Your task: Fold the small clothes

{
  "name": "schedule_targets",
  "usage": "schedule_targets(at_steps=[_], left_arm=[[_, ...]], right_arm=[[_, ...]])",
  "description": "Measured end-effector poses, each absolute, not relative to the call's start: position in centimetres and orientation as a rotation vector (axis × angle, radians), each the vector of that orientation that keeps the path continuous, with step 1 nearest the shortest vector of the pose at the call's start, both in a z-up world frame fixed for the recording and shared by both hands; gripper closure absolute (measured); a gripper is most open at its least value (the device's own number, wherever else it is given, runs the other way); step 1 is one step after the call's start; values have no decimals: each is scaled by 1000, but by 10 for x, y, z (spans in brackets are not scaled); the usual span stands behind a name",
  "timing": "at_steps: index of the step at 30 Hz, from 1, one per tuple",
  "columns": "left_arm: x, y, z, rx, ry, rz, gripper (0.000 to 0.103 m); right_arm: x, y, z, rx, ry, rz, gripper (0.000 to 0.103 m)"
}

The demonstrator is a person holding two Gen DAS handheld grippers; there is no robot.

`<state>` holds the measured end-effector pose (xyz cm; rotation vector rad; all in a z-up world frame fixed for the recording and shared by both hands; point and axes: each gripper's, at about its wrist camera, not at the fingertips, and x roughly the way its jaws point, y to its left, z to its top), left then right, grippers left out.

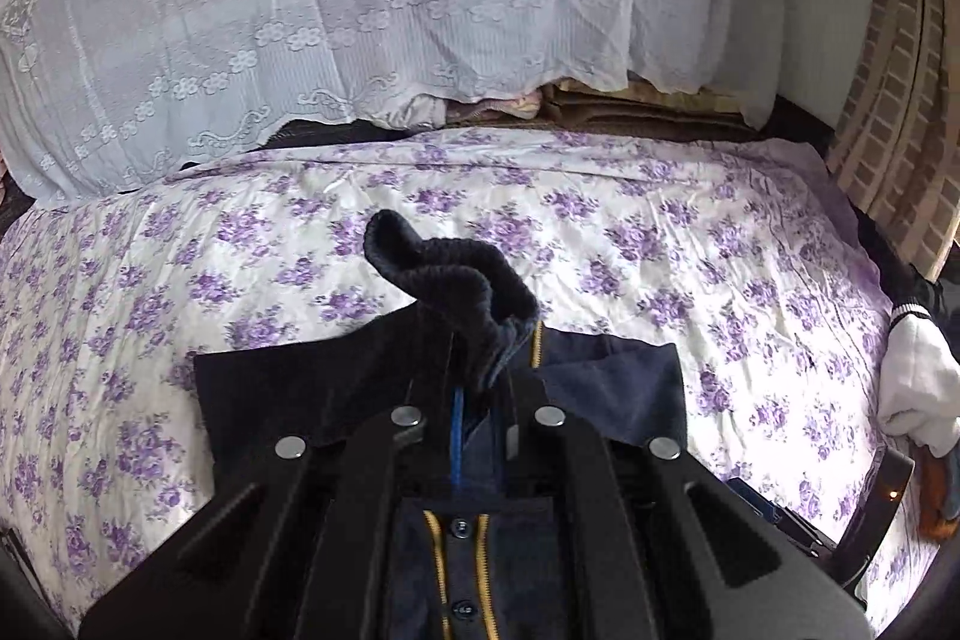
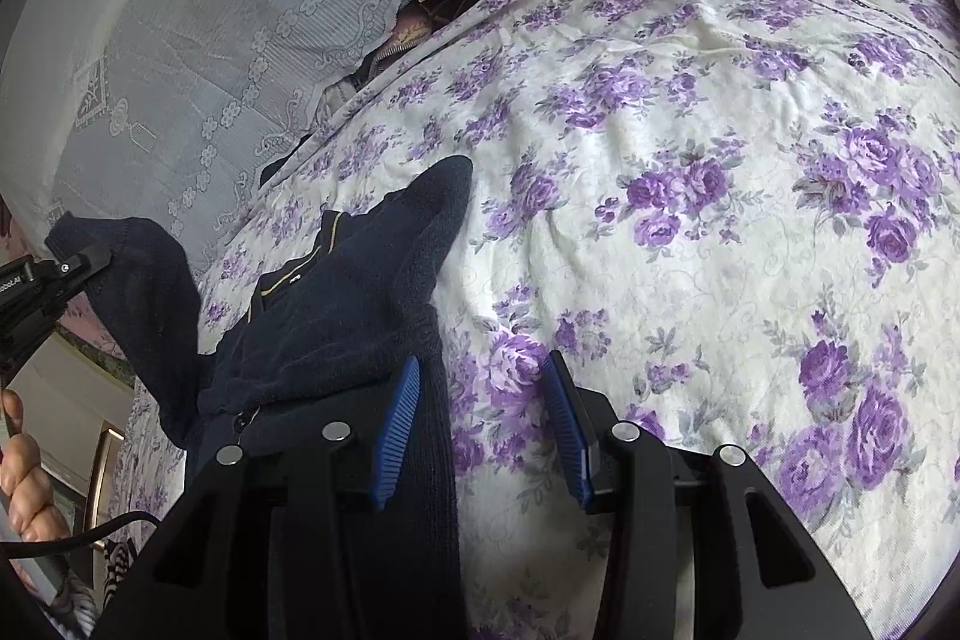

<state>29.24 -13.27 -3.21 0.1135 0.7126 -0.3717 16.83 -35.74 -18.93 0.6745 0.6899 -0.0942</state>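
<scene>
A small navy cardigan (image 2: 336, 304) lies on the bed (image 2: 690, 196), which is covered with a purple-flowered sheet; its buttoned front with yellow trim faces up. The left tool (image 1: 480, 382) is clamped tight on one sleeve (image 1: 444, 274), the cuff bunched and standing up above its fingers. In the right wrist view the same sleeve hangs in a loop from the left tool (image 2: 72, 262), raised clear of the body of the garment. It is held up like this, I judge, so the sleeve can be carried across the chest and laid flat as the first fold. The other sleeve (image 2: 432, 214) already lies across the body, its cuff pointing toward the pillow end. The right tool (image 2: 486, 430) stands about half open with nothing between its blue pads (image 2: 396, 430); one pad sits over the cardigan's knit edge, the other over bare sheet, perhaps to pin that side while the left pulls. Both tools slant downward toward the bed. A bare hand (image 2: 24, 478) shows at the left edge of the right wrist view, and a white-gloved hand (image 1: 918, 388) rests at the right edge of the left one.
</scene>
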Motion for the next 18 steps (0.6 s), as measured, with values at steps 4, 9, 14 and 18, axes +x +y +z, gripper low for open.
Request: schedule_targets(at_steps=[4, 9, 14, 18], left_arm=[[294, -163, -59, 154, 762, -408, 97], [297, -183, -106, 202, 878, -419, 44], [285, -155, -99, 205, 807, -389, 22], [286, -104, -80, 167, 751, -326, 14]], right_arm=[[169, -358, -189, 684, 690, -94, 60], [168, -359, -190, 697, 687, -90, 60], [167, -361, -190, 717, 673, -84, 60], [159, -365, -182, 754, 602, -66, 60]])
